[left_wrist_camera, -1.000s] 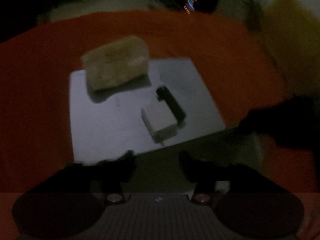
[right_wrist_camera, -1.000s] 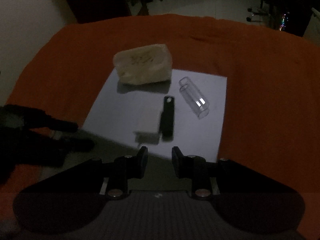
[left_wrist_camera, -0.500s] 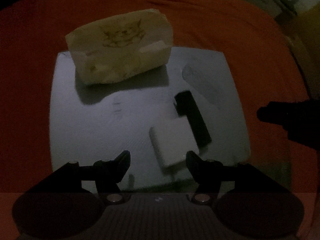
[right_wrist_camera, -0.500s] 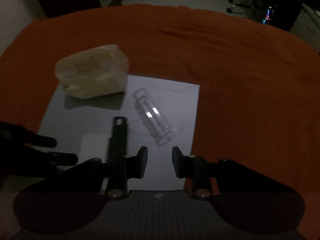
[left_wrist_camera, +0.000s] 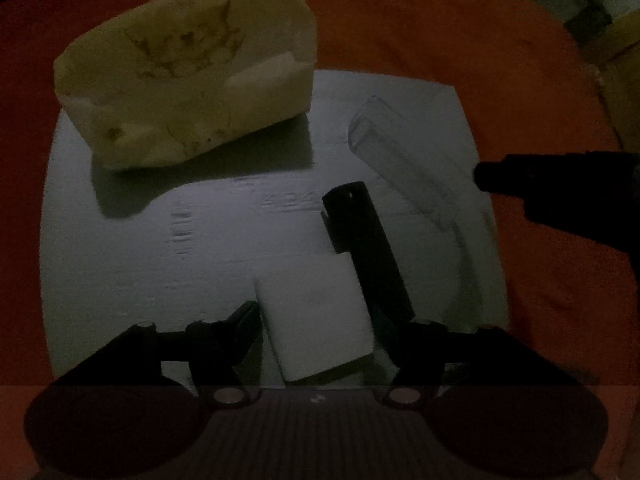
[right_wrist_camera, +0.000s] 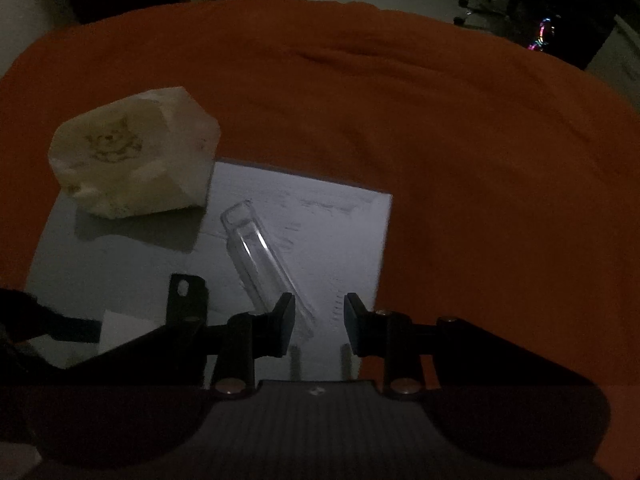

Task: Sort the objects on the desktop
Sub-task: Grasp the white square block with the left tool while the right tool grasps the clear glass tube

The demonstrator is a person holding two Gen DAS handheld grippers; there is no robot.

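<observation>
My left gripper (left_wrist_camera: 320,320) spread wide around white block (left_wrist_camera: 320,320) on grey sheet (left_wrist_camera: 132,280), black bar (left_wrist_camera: 366,244) touching its right side, my right gripper (right_wrist_camera: 319,320) parted, clear tube (right_wrist_camera: 260,256) ending by its left finger (right_wrist_camera: 285,322), cream packet (right_wrist_camera: 132,160) far left ahead

My left gripper (left_wrist_camera: 326,320) sits low, jaws spread wide, fingers level and pointing fwd. My right gripper (right_wrist_camera: 319,322) is also down low w/ jaws parted, a narrower gap than the left. Right's fingertip (left_wrist_camera: 486,174) pokes into left cam from the side.
</observation>
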